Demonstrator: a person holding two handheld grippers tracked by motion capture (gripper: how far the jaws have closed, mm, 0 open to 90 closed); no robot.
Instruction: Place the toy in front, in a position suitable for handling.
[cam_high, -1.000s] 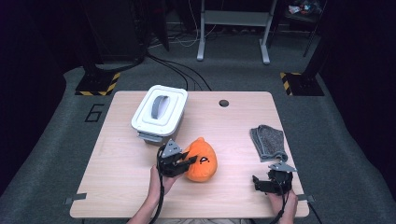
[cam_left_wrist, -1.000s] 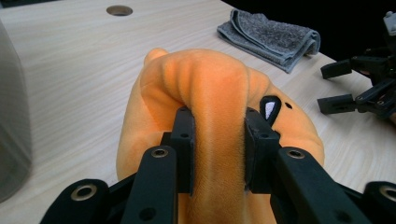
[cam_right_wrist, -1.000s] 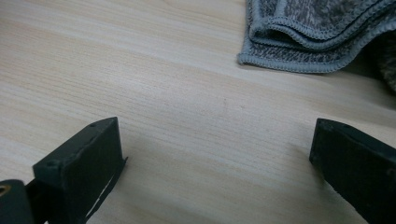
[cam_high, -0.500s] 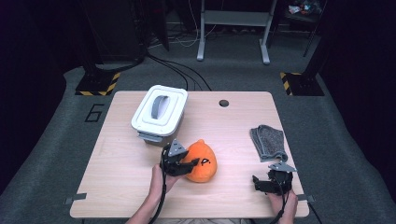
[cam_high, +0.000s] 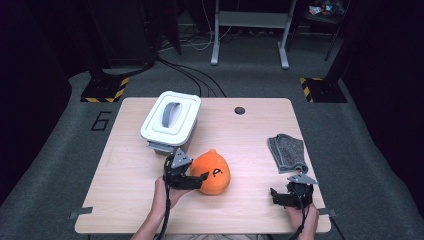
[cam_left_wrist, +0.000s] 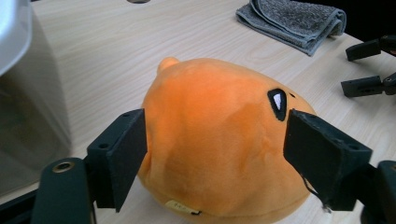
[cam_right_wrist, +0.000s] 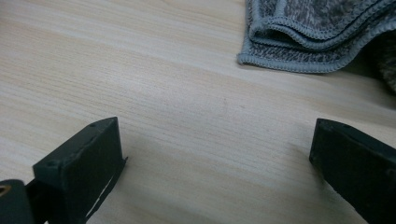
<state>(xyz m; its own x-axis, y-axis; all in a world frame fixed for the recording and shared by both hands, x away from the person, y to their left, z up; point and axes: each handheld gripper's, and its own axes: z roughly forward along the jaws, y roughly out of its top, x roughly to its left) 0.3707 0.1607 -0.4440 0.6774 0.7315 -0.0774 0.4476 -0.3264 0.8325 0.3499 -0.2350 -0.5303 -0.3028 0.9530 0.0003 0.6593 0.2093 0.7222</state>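
Two claws worked the worktop (cam_high: 125, 200). The left claw (cam_left_wrist: 215, 154), its jaws just opening, straddled the orange plush toy (cam_left_wrist: 219, 154) without pressing it. The toy lay at centre, at five o'clock from the white lidded box (cam_high: 170, 120). It looked soft, light and squashy, best pinched across its flanks. The left claw view revealed its seam label. The right claw (cam_right_wrist: 215, 177) gaped empty, six o'clock of the grey towel (cam_high: 287, 152).
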